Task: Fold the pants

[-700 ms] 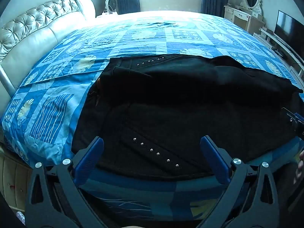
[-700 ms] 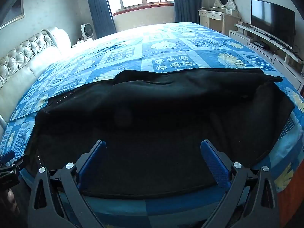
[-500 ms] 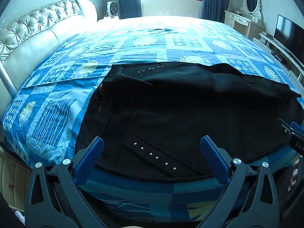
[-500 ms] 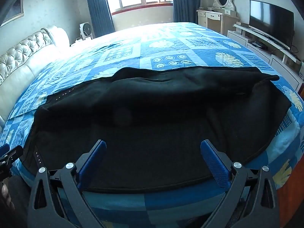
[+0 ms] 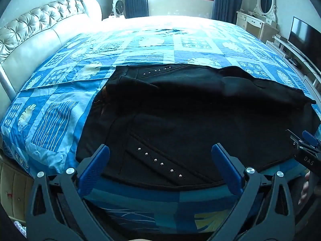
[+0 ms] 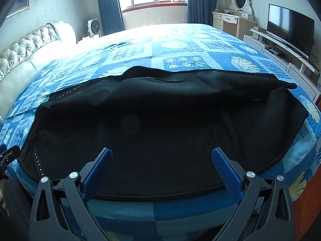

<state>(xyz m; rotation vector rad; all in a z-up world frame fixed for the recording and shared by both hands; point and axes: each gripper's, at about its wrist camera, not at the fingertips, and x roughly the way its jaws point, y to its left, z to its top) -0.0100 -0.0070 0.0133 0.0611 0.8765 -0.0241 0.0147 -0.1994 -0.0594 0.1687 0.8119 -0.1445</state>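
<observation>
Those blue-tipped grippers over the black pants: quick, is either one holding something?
Left gripper: open, holding nothing, poised over the black studded pants.
Right gripper: open, also empty.

The left gripper has its two blue-padded fingers spread wide apart, with nothing between them. The right gripper is in the same pose, its blue fingers set far apart and gripping nothing. Both point forward and slightly downward, side by side. Each shows at the edge of the other's view: the tip of the right one off to the right of the left gripper, the tip of the left one off to the left of the right gripper.
</observation>
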